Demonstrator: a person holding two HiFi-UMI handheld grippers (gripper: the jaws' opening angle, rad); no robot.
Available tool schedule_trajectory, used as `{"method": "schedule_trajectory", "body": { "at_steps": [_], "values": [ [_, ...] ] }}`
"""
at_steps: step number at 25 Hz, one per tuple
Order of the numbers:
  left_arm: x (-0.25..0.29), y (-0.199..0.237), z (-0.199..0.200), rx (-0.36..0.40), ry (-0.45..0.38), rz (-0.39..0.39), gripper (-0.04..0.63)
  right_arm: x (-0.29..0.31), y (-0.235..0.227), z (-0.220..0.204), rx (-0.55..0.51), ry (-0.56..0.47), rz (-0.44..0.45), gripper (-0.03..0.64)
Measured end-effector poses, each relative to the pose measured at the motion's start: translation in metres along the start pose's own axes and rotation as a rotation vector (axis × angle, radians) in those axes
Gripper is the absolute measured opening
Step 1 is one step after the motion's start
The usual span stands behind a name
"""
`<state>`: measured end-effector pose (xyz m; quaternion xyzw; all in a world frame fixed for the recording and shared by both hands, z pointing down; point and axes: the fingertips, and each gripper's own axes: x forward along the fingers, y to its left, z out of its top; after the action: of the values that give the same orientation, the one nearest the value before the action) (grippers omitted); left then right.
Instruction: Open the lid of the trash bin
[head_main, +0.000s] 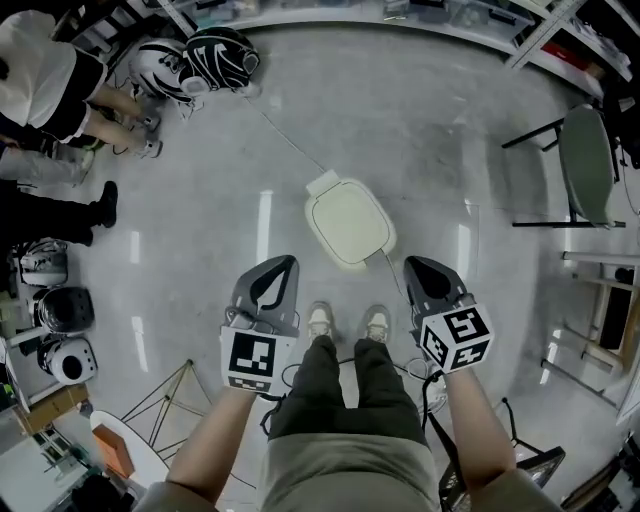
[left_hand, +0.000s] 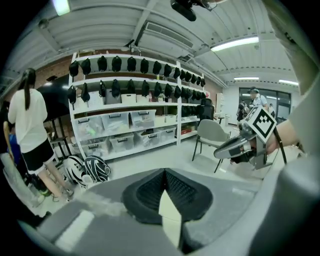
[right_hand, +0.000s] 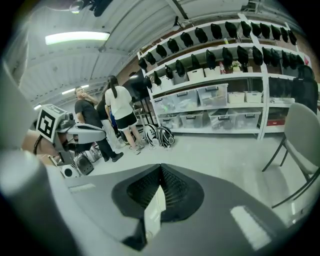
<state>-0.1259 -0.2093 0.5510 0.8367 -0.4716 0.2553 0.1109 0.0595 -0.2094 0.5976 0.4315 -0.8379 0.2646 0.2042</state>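
**Bin shut, both claws held above the floor**

The bin (head_main: 348, 222) stands on the floor (head_main: 430, 120) just ahead of the person's shoes (head_main: 320, 320), its pale lid (head_main: 350, 215) down. The left claw (head_main: 272, 283) and right claw (head_main: 432, 280) hang either side of it, nearer the person, touching nothing. Each gripper view shows its jaws pressed together with nothing between them. Helmets (head_main: 200, 60) lie far left; a chair (head_main: 588, 165) stands at right.

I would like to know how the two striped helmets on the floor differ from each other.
The white helmet is pale with dark stripes, while the black helmet is dark with pale stripes. The white helmet lies next to the standing person; the black helmet lies farther off. Both rest side by side on the floor.
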Motion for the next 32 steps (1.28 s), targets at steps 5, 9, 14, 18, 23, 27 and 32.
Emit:
{"method": "schedule_trajectory", "body": {
  "at_steps": [5, 9, 14, 18, 23, 27, 32],
  "values": [
    [0.048, -0.007, -0.074, -0.035, 0.063, -0.026, 0.003, 0.054, -0.020, -0.077, 0.065, 0.076, 0.009, 0.003],
    [0.082, -0.015, -0.134, -0.039, 0.125, -0.054, 0.003, 0.097, -0.036, -0.141, 0.106, 0.150, 0.011, 0.003],
    [0.115, -0.021, -0.205, -0.045, 0.193, -0.076, 0.003, 0.143, -0.056, -0.213, 0.109, 0.234, -0.001, 0.003],
    [0.132, -0.027, -0.253, -0.055, 0.241, -0.082, 0.003, 0.171, -0.067, -0.269, 0.099, 0.306, -0.001, 0.003],
    [0.143, -0.030, -0.290, -0.079, 0.281, -0.082, 0.003, 0.194, -0.075, -0.309, 0.163, 0.339, 0.007, 0.003],
    [0.145, -0.031, -0.311, -0.087, 0.314, -0.083, 0.003, 0.197, -0.077, -0.315, 0.223, 0.302, 0.021, 0.003],
    [0.139, -0.035, -0.316, -0.102, 0.340, -0.084, 0.003, 0.196, -0.079, -0.318, 0.220, 0.328, 0.015, 0.003]
  ]
}}
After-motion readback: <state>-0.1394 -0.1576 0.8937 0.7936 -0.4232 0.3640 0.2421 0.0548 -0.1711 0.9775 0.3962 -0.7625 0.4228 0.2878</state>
